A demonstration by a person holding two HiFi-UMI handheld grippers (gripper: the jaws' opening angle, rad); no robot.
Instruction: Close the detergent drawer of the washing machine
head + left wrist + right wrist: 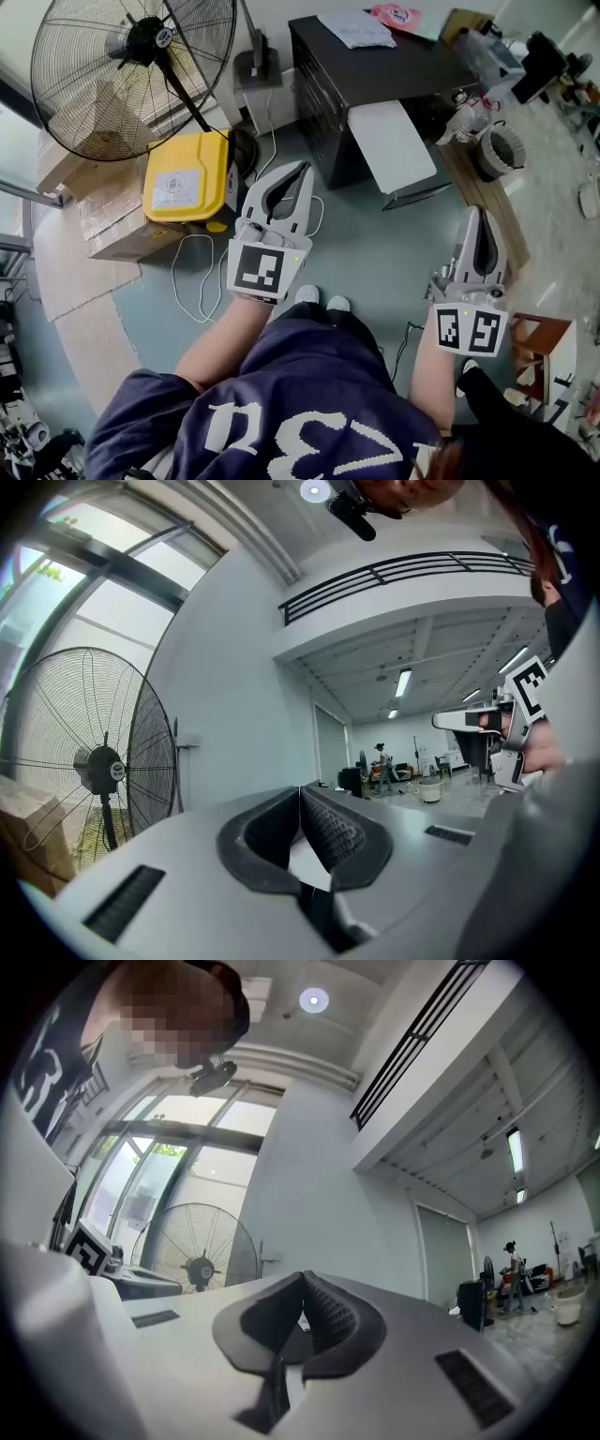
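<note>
The person stands on a grey floor point(375, 253) and holds both tools out in front at about waist height, roughly level and well apart from each other. The left gripper point(299, 170) is clenched: in the left gripper view its two ribbed pads point(328, 829) meet at the tips, with nothing caught between them. The right gripper point(474, 212) is likewise clenched and empty, and in the right gripper view its pads point(326, 1314) close to a point. Ahead of both, across a stretch of bare floor, stands a dark boxy unit point(323, 89) with a crumpled cloth point(356, 28) lying on its top. A pale flat panel point(394, 145) juts from its front toward the person. It lies between the lines of the two grippers and neither touches it, and I cannot tell whether it is the detergent drawer. To the left of the unit a large pedestal fan point(131, 70) leans over a yellow container point(187, 176), which rests against a cardboard box point(117, 225). A white cable point(192, 272) loops on the floor just below the container. Right of the panel a round basket point(502, 150) sits on a wooden board point(487, 202). The person's white shoes point(319, 298) show between the forearms
</note>
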